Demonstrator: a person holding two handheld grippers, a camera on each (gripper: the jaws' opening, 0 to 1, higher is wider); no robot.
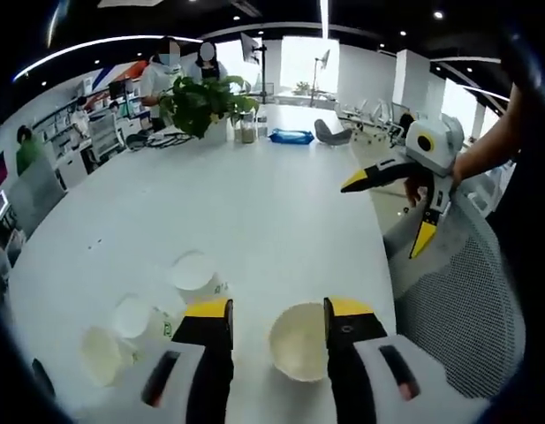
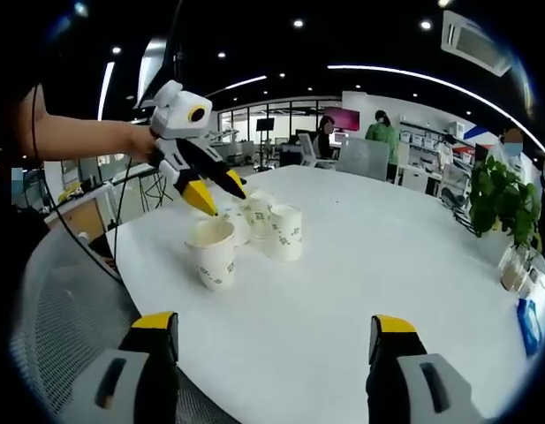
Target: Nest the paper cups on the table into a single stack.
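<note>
No nesting is seen to be done: four paper cups are counted on the white tabletop (image 2: 360, 265), each standing apart on its own base near the edge closest to the person, so the whole stack is judged as left to build. In the right gripper view the nearest cup (image 2: 212, 254) is seen upright and alone at the front, with three further cups (image 2: 270, 225) clustered just behind it, close together or touching but not visibly one inside another. In the left gripper view the same nearest cup (image 1: 298, 340) is seen from above, its open mouth lying between the yellow-tipped jaws of the left gripper (image 1: 276, 322), which are spread wide on either side of the rim; contact cannot be told, and nothing is lifted. The other cups (image 1: 194, 276) are seen to that cup's left. From the right gripper view, the left gripper (image 2: 215, 196) is seen poised over the front cup's rim, so a first pick-up is judged to be in preparation. The right gripper (image 2: 276, 340) is held wide open with nothing between its jaws, well back from the cups, and is also visible raised above the tabletop's edge (image 1: 404, 203) in the left gripper view.
</note>
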